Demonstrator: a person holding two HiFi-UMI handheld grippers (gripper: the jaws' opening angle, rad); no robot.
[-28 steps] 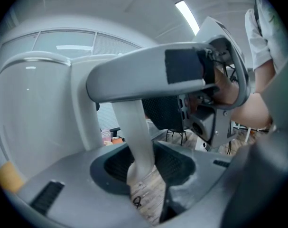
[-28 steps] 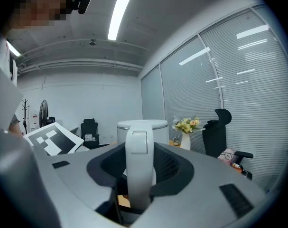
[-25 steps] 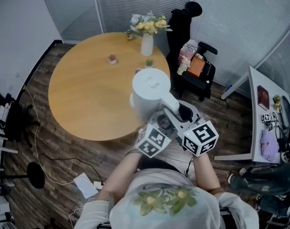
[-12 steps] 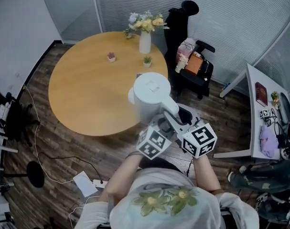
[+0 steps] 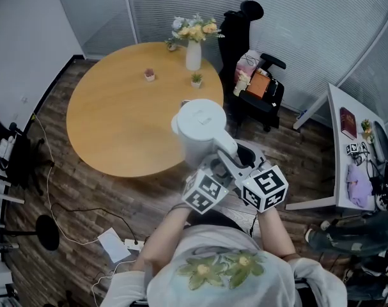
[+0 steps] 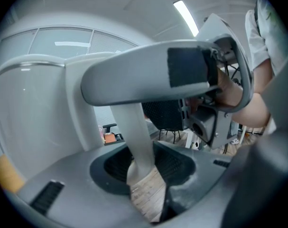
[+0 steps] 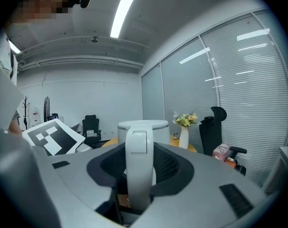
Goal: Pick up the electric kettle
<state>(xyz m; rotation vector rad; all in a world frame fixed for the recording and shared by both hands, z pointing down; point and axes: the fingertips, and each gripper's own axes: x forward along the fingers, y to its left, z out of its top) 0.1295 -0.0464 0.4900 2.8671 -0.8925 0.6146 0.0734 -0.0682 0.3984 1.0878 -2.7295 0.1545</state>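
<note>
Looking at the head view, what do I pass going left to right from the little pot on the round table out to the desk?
small pink pot → white vase of flowers → black chair holding bags → white desk

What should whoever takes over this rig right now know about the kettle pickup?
Grippers: the left gripper has its fingers shut on the handle of the white electric kettle; the right gripper is shut on the same handle.
Kettle: upright, held in the air over the near edge of the round wooden table, close to the person's body.
Done: two-gripper grasp and lift.
Left: probably nothing but holding it level and keeping both grips closed.
</note>
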